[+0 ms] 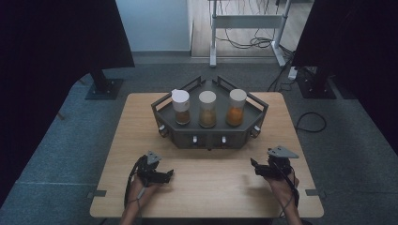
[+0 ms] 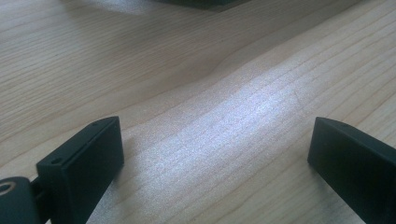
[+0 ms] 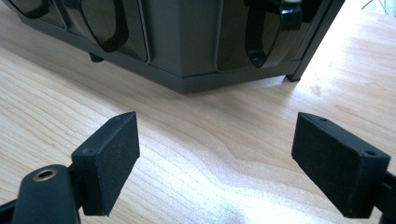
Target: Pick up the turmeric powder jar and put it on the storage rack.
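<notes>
Both claws are sitting low over a pale wooden table (image 1: 141, 140), each held in one of a person's hands. Left claw (image 2: 215, 149): its two black jaws are standing wide apart with nothing but bare wood grain between them. Right claw (image 3: 215, 154): its jaws are also standing apart and gripping nothing, and they are pointing toward the front wall of a dark grey rack (image 1: 206, 136) just ahead.

This rack is sitting mid-table, beyond both hands. It is a flat, angular tray with a raised rail, its long axis running across the table from left to right, its small front knobs (image 1: 195, 139) facing the person. Three upright round jars (image 1: 207, 109) with pale lids are standing in a row on it, holding brown and orange contents.
</notes>
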`<state>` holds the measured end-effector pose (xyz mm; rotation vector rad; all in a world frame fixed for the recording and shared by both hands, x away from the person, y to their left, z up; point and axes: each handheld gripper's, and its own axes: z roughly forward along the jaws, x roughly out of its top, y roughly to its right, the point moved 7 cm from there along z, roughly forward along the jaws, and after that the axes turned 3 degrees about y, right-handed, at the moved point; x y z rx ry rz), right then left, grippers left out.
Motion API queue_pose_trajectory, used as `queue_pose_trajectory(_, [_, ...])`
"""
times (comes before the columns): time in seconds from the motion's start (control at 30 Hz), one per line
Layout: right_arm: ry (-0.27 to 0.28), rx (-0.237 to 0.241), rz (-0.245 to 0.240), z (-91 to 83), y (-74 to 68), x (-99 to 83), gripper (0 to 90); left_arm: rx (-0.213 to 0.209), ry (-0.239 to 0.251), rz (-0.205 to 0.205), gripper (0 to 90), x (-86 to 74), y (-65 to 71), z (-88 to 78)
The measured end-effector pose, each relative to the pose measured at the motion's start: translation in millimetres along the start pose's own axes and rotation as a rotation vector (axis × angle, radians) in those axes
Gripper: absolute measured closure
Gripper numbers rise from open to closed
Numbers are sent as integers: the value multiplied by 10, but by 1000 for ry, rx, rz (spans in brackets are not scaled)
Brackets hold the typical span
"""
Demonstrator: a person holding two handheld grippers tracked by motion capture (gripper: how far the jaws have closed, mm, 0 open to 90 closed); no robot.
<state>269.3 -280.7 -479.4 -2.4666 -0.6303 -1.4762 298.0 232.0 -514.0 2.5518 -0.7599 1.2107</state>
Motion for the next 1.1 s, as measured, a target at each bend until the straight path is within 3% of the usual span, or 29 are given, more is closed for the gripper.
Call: queue_pose_trajectory(1.1, [-113, -29, -13, 271, -32, -235, 143, 2, 0, -2, 34, -1, 3, -2])
